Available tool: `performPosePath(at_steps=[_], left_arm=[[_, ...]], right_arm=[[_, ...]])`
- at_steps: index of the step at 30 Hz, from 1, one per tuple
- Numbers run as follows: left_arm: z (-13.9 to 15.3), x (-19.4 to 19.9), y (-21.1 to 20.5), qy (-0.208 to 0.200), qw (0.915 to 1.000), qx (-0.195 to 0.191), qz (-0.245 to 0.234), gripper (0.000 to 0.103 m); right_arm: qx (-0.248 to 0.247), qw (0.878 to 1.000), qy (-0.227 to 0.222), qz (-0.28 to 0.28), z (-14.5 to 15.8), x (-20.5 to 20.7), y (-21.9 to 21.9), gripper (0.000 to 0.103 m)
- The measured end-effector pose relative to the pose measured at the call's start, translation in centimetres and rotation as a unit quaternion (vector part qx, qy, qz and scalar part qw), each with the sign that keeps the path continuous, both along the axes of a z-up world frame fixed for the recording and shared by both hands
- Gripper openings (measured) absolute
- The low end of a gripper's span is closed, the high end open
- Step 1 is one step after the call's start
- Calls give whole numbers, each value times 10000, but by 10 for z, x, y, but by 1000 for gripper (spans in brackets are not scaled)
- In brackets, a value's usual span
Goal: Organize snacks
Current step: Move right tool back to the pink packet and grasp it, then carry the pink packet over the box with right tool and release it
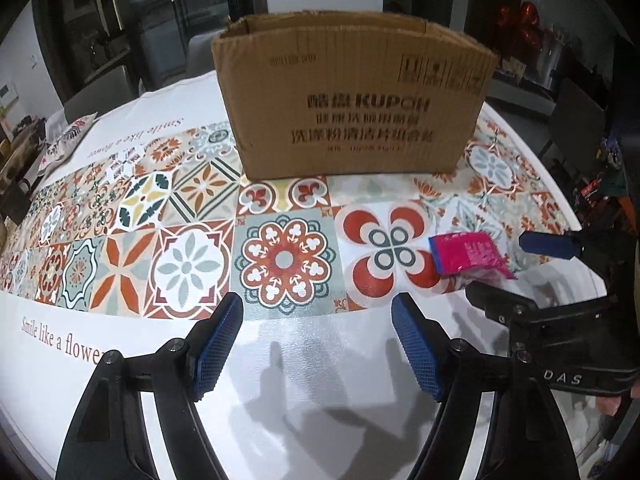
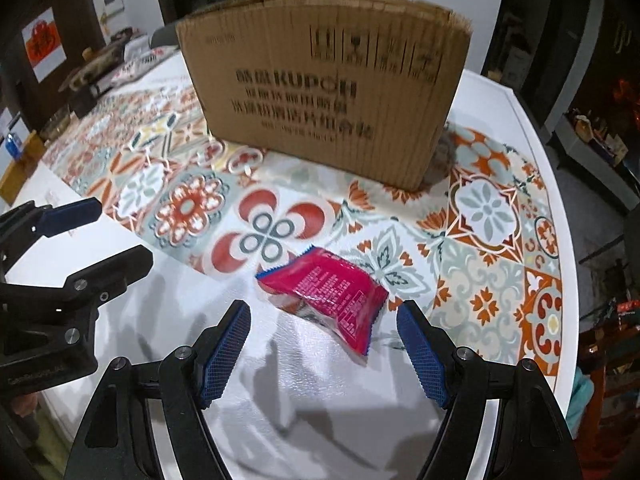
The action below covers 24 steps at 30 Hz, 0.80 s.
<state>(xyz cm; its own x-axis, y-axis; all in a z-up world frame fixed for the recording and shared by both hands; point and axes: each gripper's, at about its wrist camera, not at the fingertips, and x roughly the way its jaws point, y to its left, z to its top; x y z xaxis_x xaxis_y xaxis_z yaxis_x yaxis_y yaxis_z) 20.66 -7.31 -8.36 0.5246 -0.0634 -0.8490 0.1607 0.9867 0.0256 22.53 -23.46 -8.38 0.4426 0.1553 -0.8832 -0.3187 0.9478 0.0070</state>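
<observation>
While both tools hang above the table (image 2: 520,92), the right tool (image 2: 323,354) has its blue pads spread wide and holds nothing. Lying at the centre of the right wrist view, just beyond those pads, is the pink snack packet (image 2: 326,294). At upper centre stands the cardboard box (image 2: 324,92). Empty too, the left tool (image 1: 318,346) is spread apart.

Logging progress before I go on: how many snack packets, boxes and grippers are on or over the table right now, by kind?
Pink snack packet: 1, lying on the tablecloth, outside the box
Cardboard box: 1
Grippers: 2, left gripper and right gripper, both with jaws open and empty
Total: 4
</observation>
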Motion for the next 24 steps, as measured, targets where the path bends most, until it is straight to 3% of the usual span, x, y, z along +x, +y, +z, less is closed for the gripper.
performPosePath(at_steps=[8,11,15,24], left_arm=[[-16,15,-3,160,9998,96,48,76],[-20,21,-3,204,9997,114,74,76],[-26,25,-5,255,9995,139,94,76],[-22,23,-5,168,9998,97,93,76]], right_arm=[[-348,9992,186,107,-19,19,2,74],[-370,9991,166,117,-20,23,2,67],[-277,9991,294,154,-26,28,4,49],[-128,9998,127,40,-23,20,4,37]])
